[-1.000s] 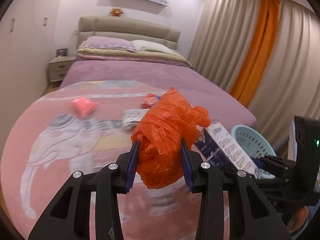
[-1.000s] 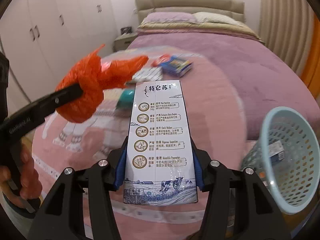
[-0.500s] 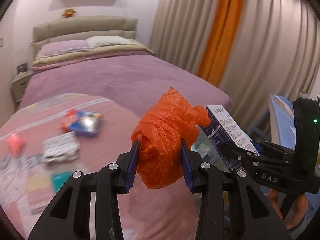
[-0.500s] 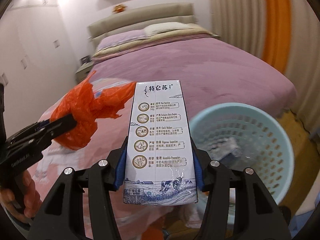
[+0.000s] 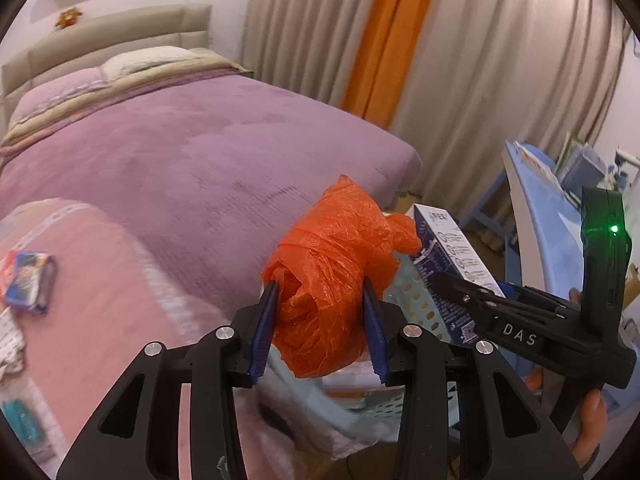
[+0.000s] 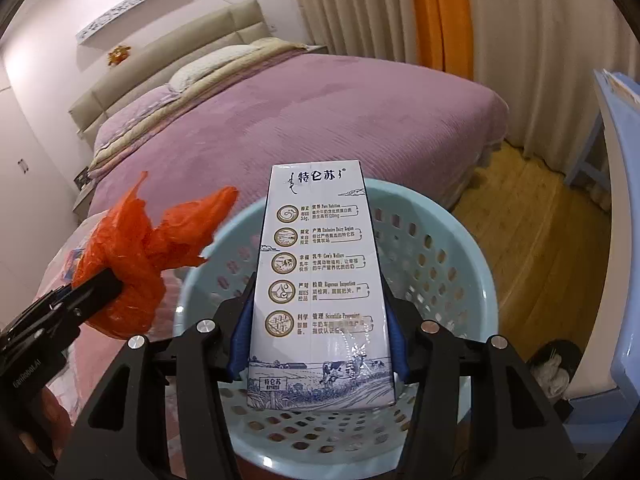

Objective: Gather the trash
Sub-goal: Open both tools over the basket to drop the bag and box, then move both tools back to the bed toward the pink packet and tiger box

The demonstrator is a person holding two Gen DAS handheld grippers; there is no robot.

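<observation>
My left gripper (image 5: 320,324) is shut on a crumpled orange plastic bag (image 5: 336,276), held in the air at the left rim of a light blue perforated basket (image 5: 416,300). My right gripper (image 6: 316,332) is shut on a white and blue milk carton (image 6: 320,280), held directly above the basket's (image 6: 460,280) opening. In the right wrist view the orange bag (image 6: 136,268) and left gripper (image 6: 86,292) sit at the left. In the left wrist view the carton (image 5: 456,264) and right gripper (image 5: 472,300) are to the right.
A bed with a purple cover (image 5: 192,148) lies behind. A pink blanket (image 5: 100,280) holds a colourful packet (image 5: 28,280) and other litter at the left. A blue chair (image 6: 616,208) stands right, over wooden floor (image 6: 532,232). Beige and orange curtains (image 5: 400,40) hang behind.
Both grippers swung right, away from the litter on the blanket, toward the basket. The carton now hangs over the basket's opening and the orange bag is at its rim.
</observation>
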